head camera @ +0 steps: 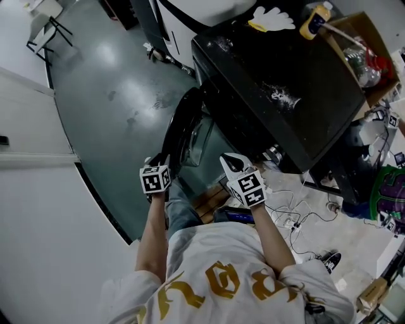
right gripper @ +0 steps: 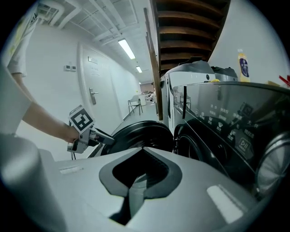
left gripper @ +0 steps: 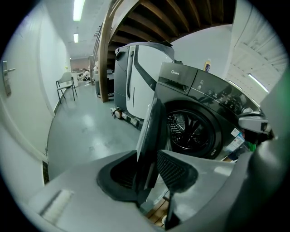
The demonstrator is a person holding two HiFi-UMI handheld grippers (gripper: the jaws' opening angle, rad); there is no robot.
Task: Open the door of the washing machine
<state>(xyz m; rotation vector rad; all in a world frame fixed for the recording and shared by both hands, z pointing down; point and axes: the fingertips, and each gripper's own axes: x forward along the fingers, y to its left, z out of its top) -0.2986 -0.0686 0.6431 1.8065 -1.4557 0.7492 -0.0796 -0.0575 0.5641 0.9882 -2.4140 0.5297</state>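
The black washing machine (head camera: 285, 82) stands ahead of me with its round door (head camera: 180, 130) swung open to the left. In the left gripper view the door (left gripper: 152, 127) is seen edge-on, and my left gripper (left gripper: 148, 174) is shut on its edge. The open drum (left gripper: 192, 131) shows behind it. My right gripper (right gripper: 136, 181) is shut with nothing in it. It hovers in front of the machine's front (right gripper: 226, 118), to the right of the door (right gripper: 140, 133). The left gripper (right gripper: 86, 136) shows at that door's rim.
On the machine's top lie a white glove (head camera: 272, 19), a yellow bottle (head camera: 314, 19) and a cardboard box (head camera: 364, 44). Cables (head camera: 297, 215) trail on the floor at right. A white appliance (left gripper: 136, 81) stands behind the machine. A chair (head camera: 47, 28) is far left.
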